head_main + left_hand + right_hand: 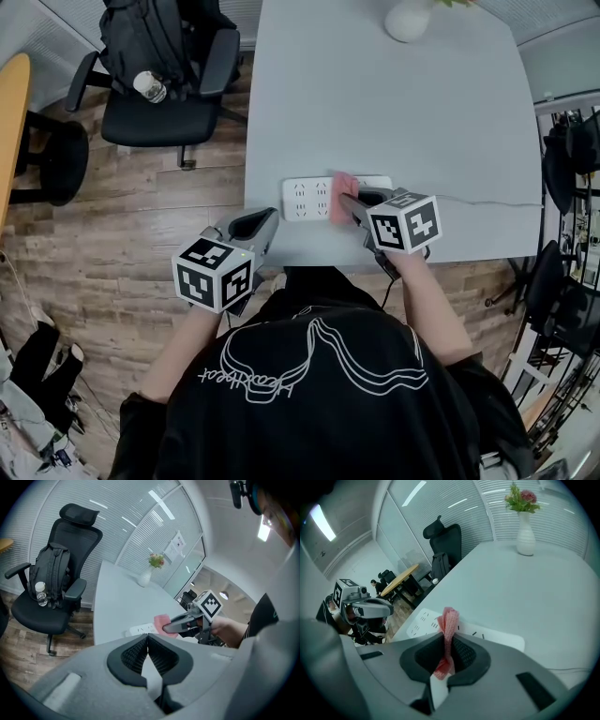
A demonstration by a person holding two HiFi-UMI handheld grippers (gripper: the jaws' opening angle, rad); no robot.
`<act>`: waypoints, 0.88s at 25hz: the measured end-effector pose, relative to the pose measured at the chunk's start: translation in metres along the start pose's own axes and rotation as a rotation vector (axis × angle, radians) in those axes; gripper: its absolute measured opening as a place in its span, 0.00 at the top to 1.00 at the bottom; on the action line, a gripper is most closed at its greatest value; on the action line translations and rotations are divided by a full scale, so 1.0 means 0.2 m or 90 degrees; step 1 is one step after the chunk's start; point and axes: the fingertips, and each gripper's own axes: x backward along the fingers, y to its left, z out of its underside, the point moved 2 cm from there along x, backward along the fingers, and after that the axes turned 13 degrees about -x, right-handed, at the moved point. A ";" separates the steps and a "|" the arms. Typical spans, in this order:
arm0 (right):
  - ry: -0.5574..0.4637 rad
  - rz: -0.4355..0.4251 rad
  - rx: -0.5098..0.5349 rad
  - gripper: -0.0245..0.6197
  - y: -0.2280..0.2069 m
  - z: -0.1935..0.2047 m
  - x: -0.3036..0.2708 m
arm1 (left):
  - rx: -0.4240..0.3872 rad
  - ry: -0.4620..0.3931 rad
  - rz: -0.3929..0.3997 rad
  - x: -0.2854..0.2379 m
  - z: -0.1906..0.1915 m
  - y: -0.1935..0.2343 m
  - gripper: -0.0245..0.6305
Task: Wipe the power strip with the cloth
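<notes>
Right gripper is clamped on a bunched pink cloth, with the loose end poking past the jaws, I'd guess so fabric rather than plastic meets the white power strip. Left gripper is closed on nothing, parked just off the table edge. The strip lies flat near that edge, sockets up, long axis left-right, cord trailing right.
</notes>
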 end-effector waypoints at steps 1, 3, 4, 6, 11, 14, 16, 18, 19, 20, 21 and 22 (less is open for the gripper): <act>-0.002 0.000 -0.003 0.90 -0.01 0.00 0.01 | -0.001 0.001 0.001 -0.01 0.00 0.00 0.94; -0.004 0.000 -0.009 0.90 -0.03 0.00 0.02 | -0.004 0.002 0.004 -0.02 -0.01 -0.01 0.94; -0.006 0.001 -0.011 0.90 -0.04 0.00 0.02 | -0.005 0.003 0.005 -0.02 -0.01 -0.01 0.94; -0.008 0.004 -0.014 0.90 -0.05 0.01 0.03 | -0.006 0.005 0.006 -0.03 -0.01 -0.02 0.94; -0.012 0.023 -0.019 0.90 -0.12 0.01 0.07 | -0.011 0.011 0.011 -0.05 -0.01 -0.03 0.94; -0.015 0.035 -0.024 0.90 -0.17 0.02 0.10 | -0.017 0.014 0.015 -0.06 -0.02 -0.05 0.94; -0.016 0.038 -0.030 0.90 -0.19 0.03 0.12 | -0.020 0.013 0.018 -0.07 -0.03 -0.06 0.94; -0.016 0.039 -0.035 0.90 -0.21 0.04 0.14 | -0.022 0.010 0.018 -0.08 -0.04 -0.07 0.94; -0.014 0.039 -0.037 0.90 -0.22 0.04 0.14 | -0.023 0.008 0.018 -0.08 -0.05 -0.08 0.94; -0.013 0.039 -0.039 0.90 -0.24 0.05 0.15 | -0.024 0.006 0.017 -0.09 -0.05 -0.08 0.94; -0.013 0.042 -0.041 0.90 -0.25 0.05 0.16 | -0.025 0.003 0.017 -0.10 -0.06 -0.08 0.94; -0.014 0.047 -0.042 0.90 -0.27 0.05 0.17 | -0.026 0.001 0.018 -0.10 -0.07 -0.09 0.94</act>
